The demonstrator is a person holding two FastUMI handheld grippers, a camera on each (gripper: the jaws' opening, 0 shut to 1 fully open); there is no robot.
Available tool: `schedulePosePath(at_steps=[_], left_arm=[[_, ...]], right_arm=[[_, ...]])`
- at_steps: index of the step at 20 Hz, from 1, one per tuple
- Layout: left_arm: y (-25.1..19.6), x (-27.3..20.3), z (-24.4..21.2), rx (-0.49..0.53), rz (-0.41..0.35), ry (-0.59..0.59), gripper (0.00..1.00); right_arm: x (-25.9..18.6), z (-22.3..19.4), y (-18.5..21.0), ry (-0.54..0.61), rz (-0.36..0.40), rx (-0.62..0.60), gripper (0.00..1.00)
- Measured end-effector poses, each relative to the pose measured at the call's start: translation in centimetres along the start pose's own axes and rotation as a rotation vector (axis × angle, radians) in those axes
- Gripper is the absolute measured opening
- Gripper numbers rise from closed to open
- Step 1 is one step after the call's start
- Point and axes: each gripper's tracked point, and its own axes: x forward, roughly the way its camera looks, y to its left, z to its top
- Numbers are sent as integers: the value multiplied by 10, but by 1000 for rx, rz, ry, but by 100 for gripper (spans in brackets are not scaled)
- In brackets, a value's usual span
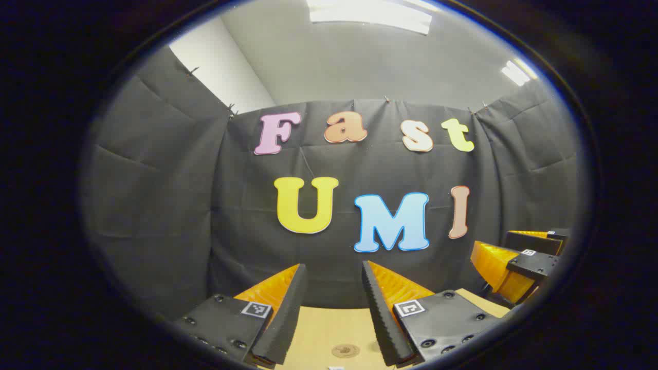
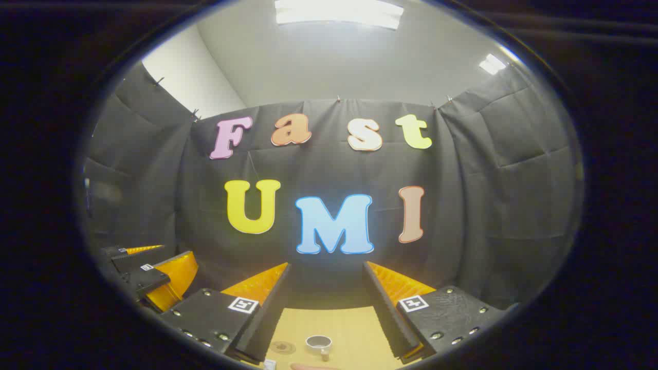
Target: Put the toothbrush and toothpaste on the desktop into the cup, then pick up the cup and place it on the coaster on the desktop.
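Left gripper (image 1: 334, 280): jaws spread, nothing between them.
Right gripper (image 2: 326, 280): jaws apart, empty.
Coaster (image 1: 345, 350): flat on the desktop (image 1: 318, 329), low between the left jaws.
Cup (image 2: 318, 343): upright, low between the right jaws, well beyond the tips.
Pale object (image 2: 313, 366): cut off below the cup; cannot be identified.

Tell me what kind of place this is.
Probably an indoor recording booth: black cloth walls clipped up on three sides, ceiling light panels overhead, and a wooden desktop holding a cup and coaster.
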Motion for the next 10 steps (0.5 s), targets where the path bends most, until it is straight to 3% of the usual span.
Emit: schedulePosePath(at_steps=[10], left_arm=[[-14, 19, -13, 1, 0, 38, 72]], right_arm=[[20, -15, 2, 65, 21, 8, 84]])
